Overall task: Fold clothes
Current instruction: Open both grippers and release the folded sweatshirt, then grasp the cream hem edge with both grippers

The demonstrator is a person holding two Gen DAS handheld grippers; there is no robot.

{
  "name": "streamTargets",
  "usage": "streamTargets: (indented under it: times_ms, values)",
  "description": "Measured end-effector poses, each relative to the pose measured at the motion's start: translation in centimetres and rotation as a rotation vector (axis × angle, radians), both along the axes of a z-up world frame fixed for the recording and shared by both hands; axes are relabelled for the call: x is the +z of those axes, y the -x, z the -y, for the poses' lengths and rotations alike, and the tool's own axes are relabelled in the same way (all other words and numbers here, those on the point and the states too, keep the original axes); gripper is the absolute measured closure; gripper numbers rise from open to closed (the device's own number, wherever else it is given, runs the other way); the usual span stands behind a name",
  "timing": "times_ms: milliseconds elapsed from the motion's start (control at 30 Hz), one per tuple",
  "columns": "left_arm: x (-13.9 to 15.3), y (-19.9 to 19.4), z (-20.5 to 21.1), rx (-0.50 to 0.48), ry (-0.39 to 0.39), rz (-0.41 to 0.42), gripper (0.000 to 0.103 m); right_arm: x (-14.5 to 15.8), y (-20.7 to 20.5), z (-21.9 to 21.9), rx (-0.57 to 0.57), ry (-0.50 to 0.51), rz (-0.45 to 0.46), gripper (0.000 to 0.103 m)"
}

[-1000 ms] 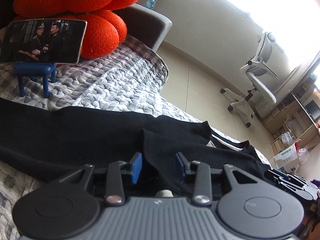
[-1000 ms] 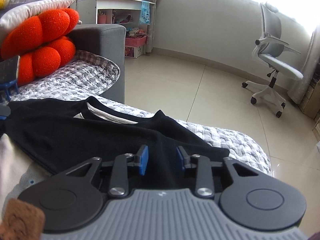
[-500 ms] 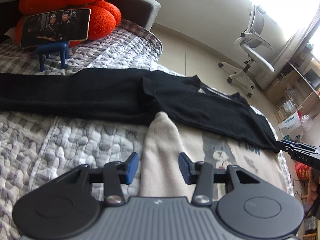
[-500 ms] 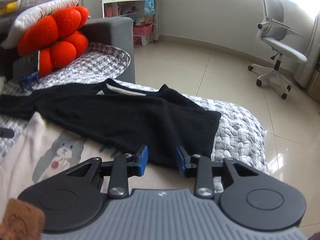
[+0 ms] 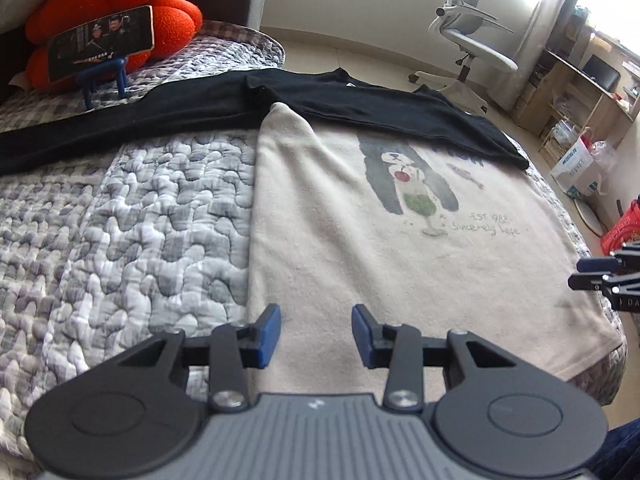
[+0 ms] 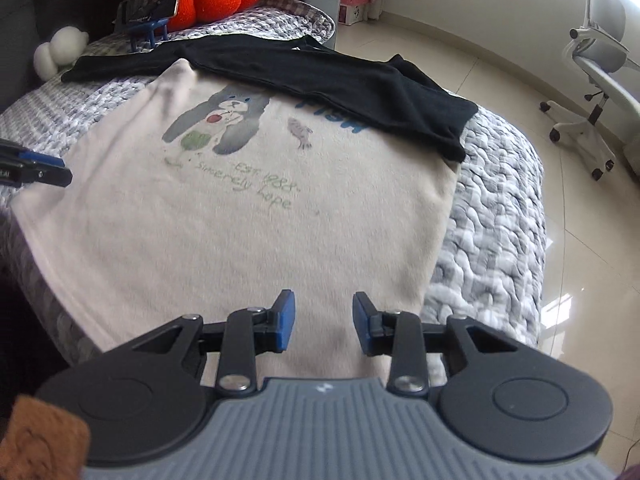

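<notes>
Cream shirt lay flat on the quilt, print side up, bear graphic toward its far end. Black garment lay spread across the shirt's far edge, overlapping it, one end running off left over the quilt. Left gripper hovered over the shirt's near left part, jaws spread, nothing between them. Right gripper hovered over the shirt's near right part, jaws spread too, empty. Phone on a blue stand stood beyond the black garment, against an orange cushion. Office chair stood on the floor past the quilt.
</notes>
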State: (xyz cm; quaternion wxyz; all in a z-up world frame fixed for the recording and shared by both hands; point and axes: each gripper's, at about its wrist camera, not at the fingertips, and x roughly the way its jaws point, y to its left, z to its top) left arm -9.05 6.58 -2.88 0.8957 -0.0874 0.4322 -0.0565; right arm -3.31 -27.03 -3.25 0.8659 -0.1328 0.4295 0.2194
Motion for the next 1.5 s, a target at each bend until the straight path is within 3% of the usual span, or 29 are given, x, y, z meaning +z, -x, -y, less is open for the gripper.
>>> streamTargets:
  times_ms: [233, 333, 500, 633, 700, 733, 767, 800, 867, 1000, 1167, 1333, 1500]
  values:
    - [0.1, 3.0, -1.1, 0.016, 0.08, 0.016, 0.064, 1.6, 4.2, 5.1, -0.14, -0.178, -0.022, 0.067]
    - [0.3, 3.5, -1.1, 0.013, 0.097, 0.021, 0.064, 1.2, 5.3, 5.8, -0.156, -0.186, -0.04, 0.067]
    - [0.1, 3.2, -1.2, 0.033, 0.083, 0.013, 0.062, 0.6, 6.5, 6.1, -0.154, -0.171, -0.054, 0.067]
    - [-0.6, 2.7, -0.5, 0.025, 0.04, -0.009, 0.064, -0.2, 6.1, 7.3, -0.205, -0.242, -0.096, 0.067]
    - [-0.6, 2.7, -0.2, 0.02, 0.008, -0.003, 0.069, -0.5, 5.8, 7.6, -0.224, -0.274, -0.116, 0.067]
    - [-0.5, 2.9, -0.2, 0.018, 0.008, 0.002, 0.077, -0.5, 5.8, 7.7, -0.229, -0.285, -0.124, 0.067]
    - [-0.2, 3.1, -0.3, 0.016, 0.014, 0.008, 0.095, -0.6, 5.7, 7.7, -0.231, -0.293, -0.135, 0.067]
    - [0.0, 3.3, -0.4, 0.015, 0.021, 0.015, 0.102, -0.8, 5.6, 7.7, -0.233, -0.297, -0.149, 0.068]
    - [0.5, 3.8, -0.7, 0.012, 0.034, 0.027, 0.102, -1.1, 5.6, 7.1, -0.213, -0.28, -0.158, 0.094]
    - [1.4, 4.6, -1.1, 0.006, 0.061, 0.052, 0.103, -0.2, 6.4, 6.1, -0.151, -0.212, -0.093, 0.095]
    - [2.6, 5.7, -1.6, -0.002, 0.094, 0.083, 0.103, 3.1, 7.7, 8.4, -0.137, -0.294, -0.03, 0.096]
    - [2.7, 6.6, -0.9, -0.029, 0.074, 0.085, 0.103, 3.1, 8.3, 7.7, -0.099, -0.237, -0.028, 0.096]
    - [2.5, 6.0, -1.1, -0.012, 0.047, 0.073, 0.102, 2.3, 7.4, 7.2, -0.131, -0.18, -0.038, 0.095]
